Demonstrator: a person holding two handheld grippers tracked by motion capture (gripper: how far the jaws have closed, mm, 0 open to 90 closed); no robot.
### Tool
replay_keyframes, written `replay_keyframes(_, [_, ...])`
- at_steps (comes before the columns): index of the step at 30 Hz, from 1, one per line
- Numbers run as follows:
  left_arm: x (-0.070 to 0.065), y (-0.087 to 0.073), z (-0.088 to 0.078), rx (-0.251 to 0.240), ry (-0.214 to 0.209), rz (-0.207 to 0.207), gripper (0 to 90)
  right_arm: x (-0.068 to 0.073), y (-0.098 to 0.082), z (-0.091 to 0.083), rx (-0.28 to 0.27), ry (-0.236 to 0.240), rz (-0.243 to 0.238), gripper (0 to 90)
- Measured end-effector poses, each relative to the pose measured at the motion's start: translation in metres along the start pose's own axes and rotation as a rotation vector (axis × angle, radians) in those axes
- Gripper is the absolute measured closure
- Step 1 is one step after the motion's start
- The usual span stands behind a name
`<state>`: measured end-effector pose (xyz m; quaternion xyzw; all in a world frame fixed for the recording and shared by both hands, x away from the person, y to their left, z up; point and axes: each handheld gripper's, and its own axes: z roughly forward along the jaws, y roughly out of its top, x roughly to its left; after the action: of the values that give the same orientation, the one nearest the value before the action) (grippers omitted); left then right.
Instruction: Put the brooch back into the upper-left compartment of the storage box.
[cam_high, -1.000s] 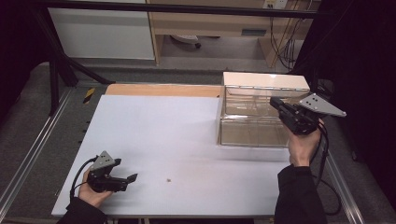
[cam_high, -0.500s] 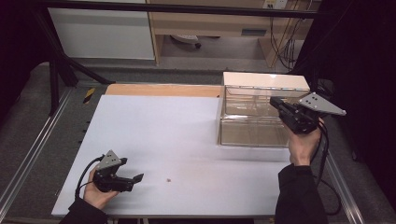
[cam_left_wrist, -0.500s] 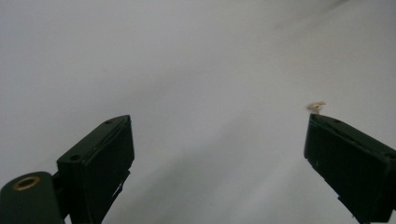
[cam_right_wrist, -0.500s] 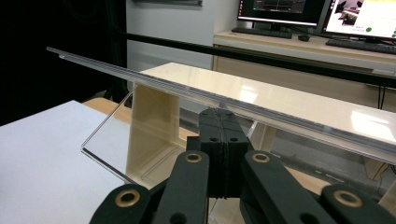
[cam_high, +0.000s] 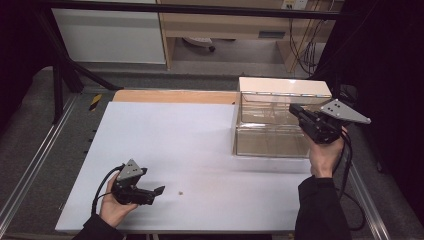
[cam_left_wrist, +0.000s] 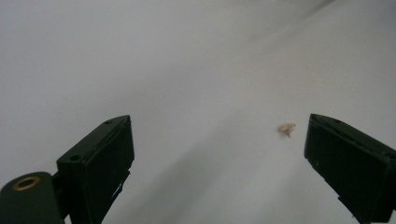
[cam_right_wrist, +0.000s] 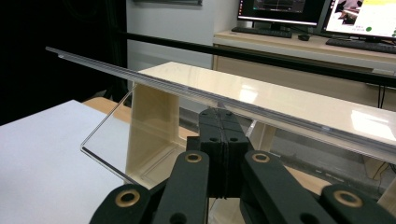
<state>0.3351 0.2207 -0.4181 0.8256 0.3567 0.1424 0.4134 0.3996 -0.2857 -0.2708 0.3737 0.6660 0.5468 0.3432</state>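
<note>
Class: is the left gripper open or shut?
Open. In the left gripper view the left gripper's two black jaws stand wide apart with bare white table between them.

Floor: grey carpet (cam_high: 30, 130) – dim at nine o'clock.
Furniture: wooden desk (cam_high: 225, 22) – twelve o'clock; monitors (cam_right_wrist: 280, 9) on it.

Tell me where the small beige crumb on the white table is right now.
The crumb lies on the white table near its front edge, just ahead of the open left gripper, toward the person's left.
</note>
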Motion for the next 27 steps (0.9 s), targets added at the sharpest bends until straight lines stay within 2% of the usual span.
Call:
replay_keyframes(6, [-0.012,0.012,0.011,0.022,-0.014,0.009,10.5,0.000,0.000,0.001,0.007,0.004,-0.003,90.0])
replay_keyframes(11, [-0.022,0.016,0.023,0.063,-0.024,0.024,16.7,-0.001,0.000,0.000,0.007,0.004,-0.001,90.0])
replay_keyframes(21, [-0.035,0.013,0.038,0.108,-0.081,0.045,42.0,0.000,0.001,0.000,0.011,0.004,-0.006,90.0])
replay_keyframes(27, [-0.039,0.012,0.047,0.144,-0.090,0.075,51.0,0.000,0.001,0.000,0.014,0.003,-0.008,90.0])
